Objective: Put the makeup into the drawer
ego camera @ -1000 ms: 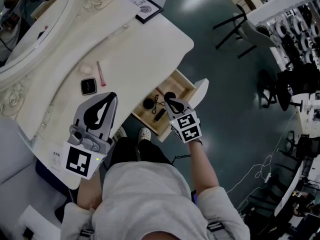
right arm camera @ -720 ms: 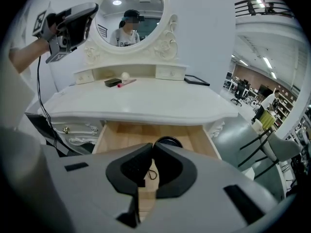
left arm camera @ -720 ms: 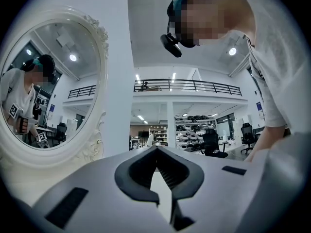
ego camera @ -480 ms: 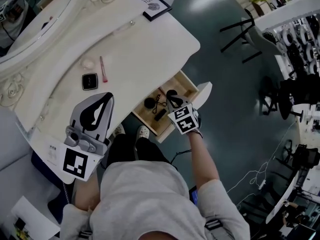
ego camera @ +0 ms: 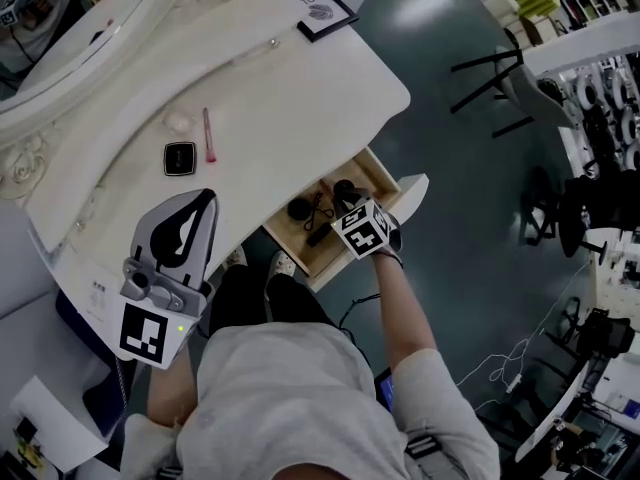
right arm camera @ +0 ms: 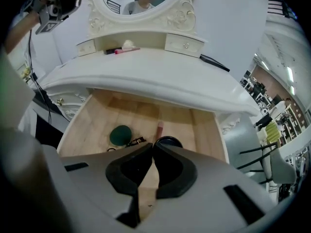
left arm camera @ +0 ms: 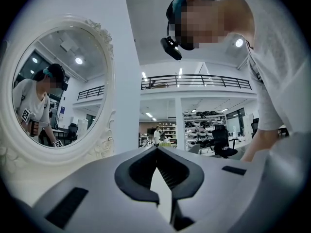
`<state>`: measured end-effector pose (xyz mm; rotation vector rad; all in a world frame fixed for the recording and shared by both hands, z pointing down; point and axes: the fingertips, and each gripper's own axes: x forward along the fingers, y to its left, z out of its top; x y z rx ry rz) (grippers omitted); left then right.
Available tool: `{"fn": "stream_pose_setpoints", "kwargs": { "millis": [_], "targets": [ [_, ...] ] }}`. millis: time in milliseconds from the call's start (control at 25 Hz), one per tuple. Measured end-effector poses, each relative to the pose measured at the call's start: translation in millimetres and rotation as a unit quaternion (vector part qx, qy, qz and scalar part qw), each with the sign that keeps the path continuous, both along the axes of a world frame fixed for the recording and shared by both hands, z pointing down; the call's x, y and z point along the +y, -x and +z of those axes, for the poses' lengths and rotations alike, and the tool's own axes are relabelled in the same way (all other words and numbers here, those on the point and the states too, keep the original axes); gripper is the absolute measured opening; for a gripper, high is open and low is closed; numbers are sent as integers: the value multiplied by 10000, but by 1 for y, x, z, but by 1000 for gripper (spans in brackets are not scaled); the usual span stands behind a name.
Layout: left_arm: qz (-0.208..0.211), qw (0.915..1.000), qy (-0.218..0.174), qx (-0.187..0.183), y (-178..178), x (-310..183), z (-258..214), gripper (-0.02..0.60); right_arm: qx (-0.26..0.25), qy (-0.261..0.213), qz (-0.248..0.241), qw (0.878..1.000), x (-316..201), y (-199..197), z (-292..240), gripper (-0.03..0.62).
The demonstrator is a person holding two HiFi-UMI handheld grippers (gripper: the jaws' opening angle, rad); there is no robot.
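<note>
The wooden drawer [ego camera: 377, 173] stands pulled out under the white dressing table [ego camera: 300, 98]. In it lie a dark round puff [ego camera: 298, 209], an eyelash curler [ego camera: 318, 204], a black tube [ego camera: 320, 233] and a pink stick [right arm camera: 159, 126]. My right gripper [ego camera: 347, 206] hangs over the drawer, shut and empty; in the right gripper view [right arm camera: 152, 147] its tips meet above a black round case [right arm camera: 168, 141]. On the tabletop lie a black compact [ego camera: 180, 158], a pink tube [ego camera: 208, 135] and a white puff [ego camera: 178, 122]. My left gripper [ego camera: 206, 196] hovers at the table's near edge, shut and empty [left arm camera: 156, 150].
An oval mirror [ego camera: 60, 38] in a carved white frame backs the table. A black picture frame [ego camera: 318, 8] sits at the far right corner. The person's feet [ego camera: 283, 265] stand under the drawer. Black chairs [ego camera: 500, 78] stand on the floor to the right.
My right gripper has moved forward and lower over the open drawer. The left gripper has drifted slightly back toward the person. Both stay shut.
</note>
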<state>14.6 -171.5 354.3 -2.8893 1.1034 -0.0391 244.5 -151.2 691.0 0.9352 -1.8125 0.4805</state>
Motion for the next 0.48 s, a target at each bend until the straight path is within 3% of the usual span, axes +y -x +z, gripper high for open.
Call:
{"fn": "stream_pose_setpoints", "kwargs": {
  "millis": [480],
  "targets": [
    [-432, 9990, 69, -29, -2, 5, 4, 14, 393, 400, -220, 9982, -17, -15, 27, 32]
  ]
}}
